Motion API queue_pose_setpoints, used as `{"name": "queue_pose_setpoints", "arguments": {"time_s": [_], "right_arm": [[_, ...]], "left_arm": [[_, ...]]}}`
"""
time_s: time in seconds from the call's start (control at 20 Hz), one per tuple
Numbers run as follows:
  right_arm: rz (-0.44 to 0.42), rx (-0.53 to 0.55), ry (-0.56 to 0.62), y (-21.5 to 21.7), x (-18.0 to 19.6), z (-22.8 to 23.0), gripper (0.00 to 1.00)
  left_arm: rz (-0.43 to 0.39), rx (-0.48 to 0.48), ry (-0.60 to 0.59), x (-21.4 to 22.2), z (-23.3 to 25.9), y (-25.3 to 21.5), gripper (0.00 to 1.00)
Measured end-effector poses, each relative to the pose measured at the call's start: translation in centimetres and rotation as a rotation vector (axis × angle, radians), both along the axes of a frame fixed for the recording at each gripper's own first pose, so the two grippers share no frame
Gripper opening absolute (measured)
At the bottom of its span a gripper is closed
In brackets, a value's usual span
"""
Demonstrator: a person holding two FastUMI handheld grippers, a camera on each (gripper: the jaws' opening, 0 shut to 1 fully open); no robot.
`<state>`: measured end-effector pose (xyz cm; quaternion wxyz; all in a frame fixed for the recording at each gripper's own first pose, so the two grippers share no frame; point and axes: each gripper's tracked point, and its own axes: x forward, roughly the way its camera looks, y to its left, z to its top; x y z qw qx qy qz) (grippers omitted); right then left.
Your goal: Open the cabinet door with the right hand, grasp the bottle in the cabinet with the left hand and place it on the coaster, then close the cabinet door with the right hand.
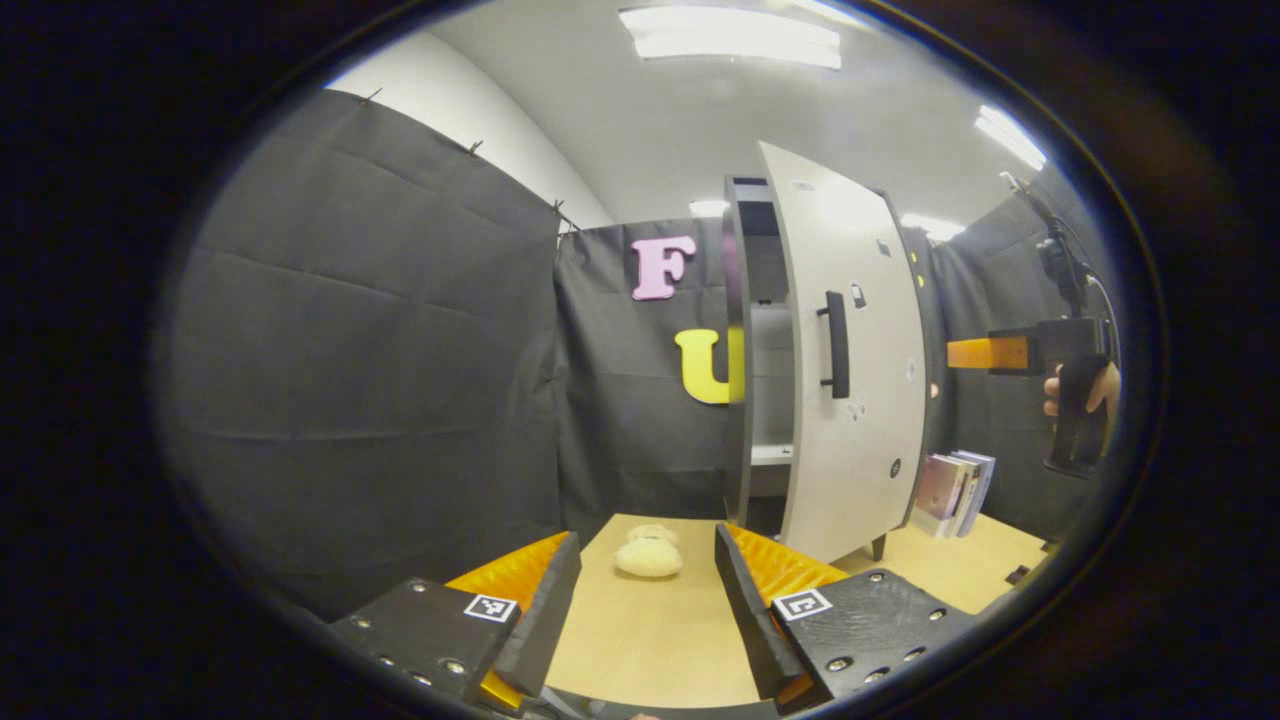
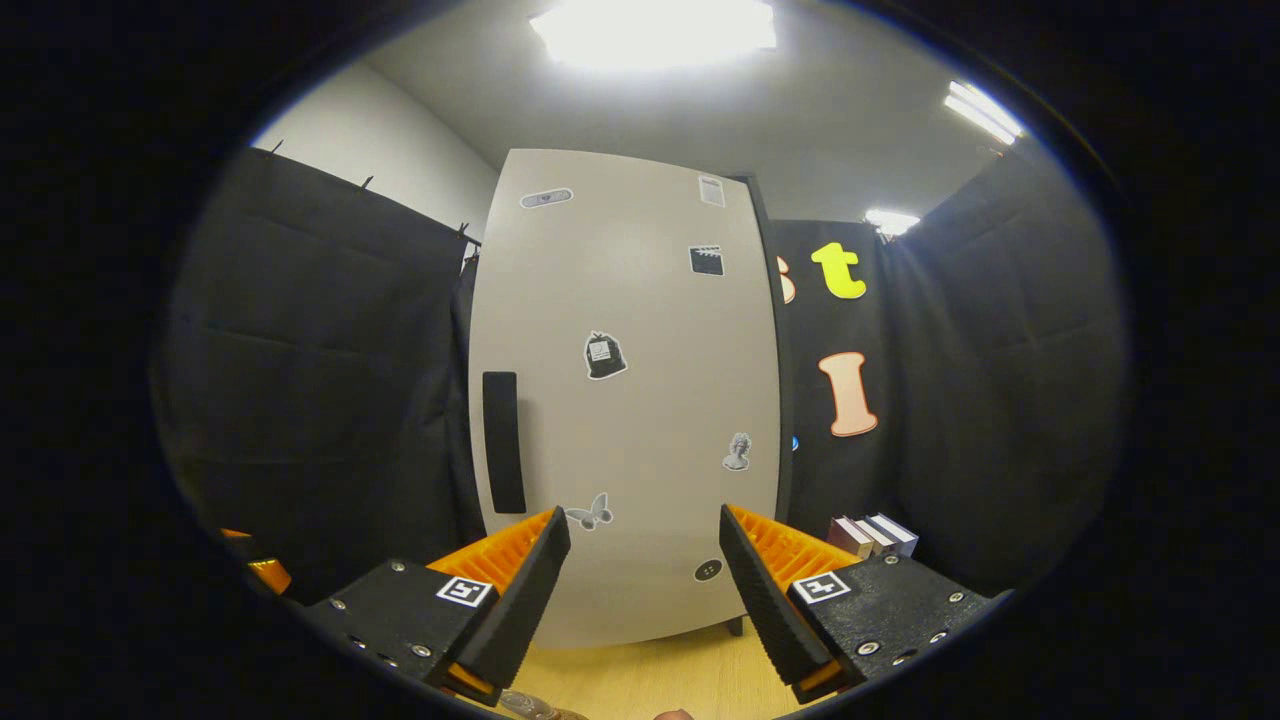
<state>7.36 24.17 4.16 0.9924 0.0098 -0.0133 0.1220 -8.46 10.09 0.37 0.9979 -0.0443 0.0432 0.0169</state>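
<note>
The tall cabinet [image 1: 738, 330] stands at the back of the table with its white door [image 1: 860, 330] swung open. The door carries a black handle [image 1: 836, 345] and several stickers. Bare shelves show in the gap [image 1: 772, 340]; I see no bottle there. My left gripper [image 1: 648, 590] hangs open over the table, nothing between its fingers. A cream fluffy pad [image 1: 648, 556] lies just ahead of it. My right gripper [image 2: 645, 570] is open and faces the door [image 2: 640, 400], right of the handle [image 2: 503, 440]. In the left gripper view the right gripper [image 1: 975, 353] is held level beside the door.
Several books [image 1: 955, 490] lean on the table [image 1: 650, 640] right of the cabinet, and the books [image 2: 872, 535] also appear in the right gripper view. A hand [image 1: 1085, 390] holds the right gripper. Something clear and rounded [image 2: 535, 706] peeks in at the bottom edge.
</note>
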Motion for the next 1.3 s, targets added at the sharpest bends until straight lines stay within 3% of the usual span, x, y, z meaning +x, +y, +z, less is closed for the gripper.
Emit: {"name": "queue_pose_setpoints", "arguments": {"time_s": [0.2,0.25,0.45,0.7,0.75,0.8,1.0,1.05,1.25,1.3], "right_arm": [[-0.034,-0.017,-0.006,-2.4,-2.2,-0.1,0.93],[-0.040,-0.020,-0.008,-3.1,-2.7,-0.1,0.93],[-0.070,-0.015,-0.014,-6.5,-3.8,-0.1,0.93],[-0.119,-0.022,-0.017,-11.9,-4.6,-0.3,0.93],[-0.126,-0.022,-0.016,-12.9,-4.7,-0.4,0.93],[-0.131,-0.020,-0.011,-13.7,-4.7,-0.7,0.93],[-0.155,-0.011,-0.005,-17.2,-5.2,-1.0,0.93],[-0.162,-0.014,-0.004,-18.2,-5.2,-1.2,0.93],[-0.186,-0.028,-0.004,-21.2,-5.5,-1.6,0.93],[-0.192,-0.031,-0.004,-21.8,-5.5,-1.7,0.93]], "left_arm": [[-0.052,-0.007,-0.021,0.6,1.5,-2.0,0.81],[-0.056,-0.003,-0.025,0.9,1.9,-2.3,0.77],[-0.095,-0.001,-0.046,1.9,3.3,-4.9,0.81],[-0.109,-0.004,-0.057,2.3,4.5,-8.3,0.81],[-0.109,-0.002,-0.054,2.3,4.8,-8.9,0.77],[-0.112,-0.004,-0.056,2.3,5.1,-9.5,0.81],[-0.115,0.005,-0.083,2.3,7.0,-11.2,0.77],[-0.116,0.012,-0.091,2.1,7.3,-11.7,0.81],[-0.111,0.021,-0.099,2.0,7.5,-13.0,0.74],[-0.109,0.021,-0.098,2.0,7.5,-13.1,0.77]]}}
